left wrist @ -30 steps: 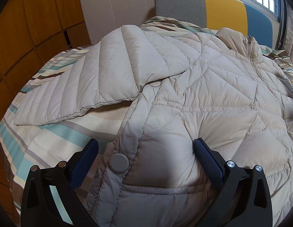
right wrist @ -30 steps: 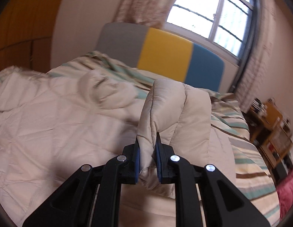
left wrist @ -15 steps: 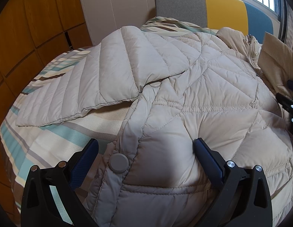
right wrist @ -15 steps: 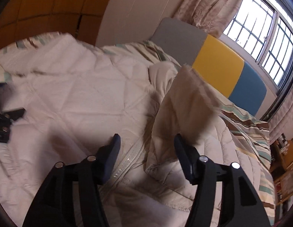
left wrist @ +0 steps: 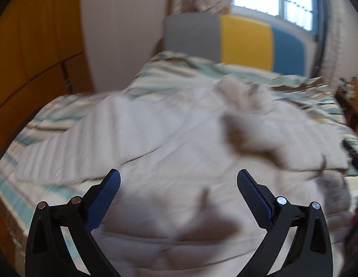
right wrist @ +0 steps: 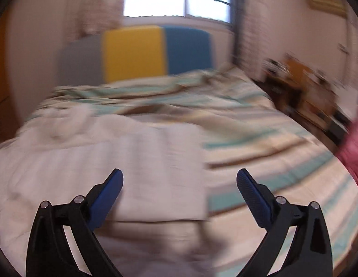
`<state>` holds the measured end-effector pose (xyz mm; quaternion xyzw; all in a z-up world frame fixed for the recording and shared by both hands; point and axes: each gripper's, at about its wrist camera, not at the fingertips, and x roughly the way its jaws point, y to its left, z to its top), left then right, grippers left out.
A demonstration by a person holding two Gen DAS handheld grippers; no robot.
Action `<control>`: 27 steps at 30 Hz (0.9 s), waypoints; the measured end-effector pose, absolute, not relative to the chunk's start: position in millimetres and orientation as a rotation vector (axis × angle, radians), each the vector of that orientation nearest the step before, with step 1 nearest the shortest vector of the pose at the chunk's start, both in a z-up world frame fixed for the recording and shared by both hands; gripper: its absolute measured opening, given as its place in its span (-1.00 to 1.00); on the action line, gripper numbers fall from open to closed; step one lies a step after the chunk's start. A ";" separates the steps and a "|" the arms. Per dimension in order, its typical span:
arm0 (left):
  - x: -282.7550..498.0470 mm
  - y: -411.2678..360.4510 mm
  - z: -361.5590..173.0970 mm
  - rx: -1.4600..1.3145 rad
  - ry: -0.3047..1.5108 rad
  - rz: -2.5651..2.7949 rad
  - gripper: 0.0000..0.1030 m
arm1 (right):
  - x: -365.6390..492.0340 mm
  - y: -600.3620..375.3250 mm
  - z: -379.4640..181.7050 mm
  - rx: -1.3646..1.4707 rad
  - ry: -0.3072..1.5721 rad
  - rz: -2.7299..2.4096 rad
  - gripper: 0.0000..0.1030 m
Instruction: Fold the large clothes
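A beige quilted puffer jacket [left wrist: 179, 143] lies spread on the striped bed, blurred by motion. Its left sleeve [left wrist: 86, 138] stretches out to the left, and the right sleeve [left wrist: 259, 136] lies folded over the body. My left gripper [left wrist: 178, 181] hovers open above the jacket's lower part, holding nothing. In the right wrist view the jacket [right wrist: 98, 161] fills the left half. My right gripper [right wrist: 179, 180] is open above the jacket's right edge, with nothing between its fingers.
The bed [right wrist: 259, 161] has a cream, teal and brown striped cover. A grey, yellow and blue headboard [left wrist: 236, 41] stands below a window. Orange wardrobe panels [left wrist: 28, 57] line the left. Cluttered wooden furniture [right wrist: 301, 87] and something pink [right wrist: 354, 145] sit at the right.
My right gripper let go of the right sleeve, which now lies folded across the jacket, and swung right. Both views have pulled back and up from the jacket, with heavy blur.
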<state>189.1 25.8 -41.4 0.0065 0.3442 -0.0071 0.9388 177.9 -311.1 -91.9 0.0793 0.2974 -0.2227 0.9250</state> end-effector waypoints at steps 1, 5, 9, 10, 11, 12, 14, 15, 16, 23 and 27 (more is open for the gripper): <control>190.5 13.5 -37.6 0.025 0.694 -0.041 0.94 | 179.4 -327.7 -100.1 0.208 0.647 -0.514 0.91; 209.4 -28.2 -40.8 0.085 0.708 -0.096 0.94 | 201.8 -328.4 -123.6 0.220 0.741 -0.457 0.91; 238.7 -56.5 -57.4 0.137 0.733 -0.096 0.94 | 222.2 -295.6 -131.3 0.083 0.769 -0.313 0.91; 252.7 -63.5 -66.4 0.170 0.741 -0.077 0.94 | 222.2 -294.1 -129.1 0.074 0.757 -0.301 0.91; 259.8 -67.3 -71.6 0.189 0.750 -0.063 0.94 | 220.0 -293.9 -128.1 0.084 0.747 -0.284 0.91; 272.9 -69.1 -82.7 0.222 0.772 -0.032 0.94 | 214.8 -294.8 -123.9 0.110 0.729 -0.262 0.91; 287.2 -66.2 -98.6 0.261 0.805 0.015 0.94 | 197.2 -300.7 -106.9 0.185 0.638 -0.229 0.91; 291.0 -64.1 -104.5 0.266 0.817 0.027 0.94 | 192.7 -307.7 -97.8 0.226 0.582 -0.210 0.89; 293.1 -57.2 -112.3 0.240 0.833 0.025 0.94 | 196.5 -312.8 -88.4 0.250 0.559 -0.203 0.71; 290.5 -42.1 -125.7 0.164 0.853 -0.005 0.94 | 271.7 -327.0 -78.9 0.301 0.655 -0.147 -0.18; 291.3 -42.6 -128.5 0.155 0.863 -0.010 0.94 | 307.4 -347.2 -112.4 0.328 0.763 -0.197 -0.28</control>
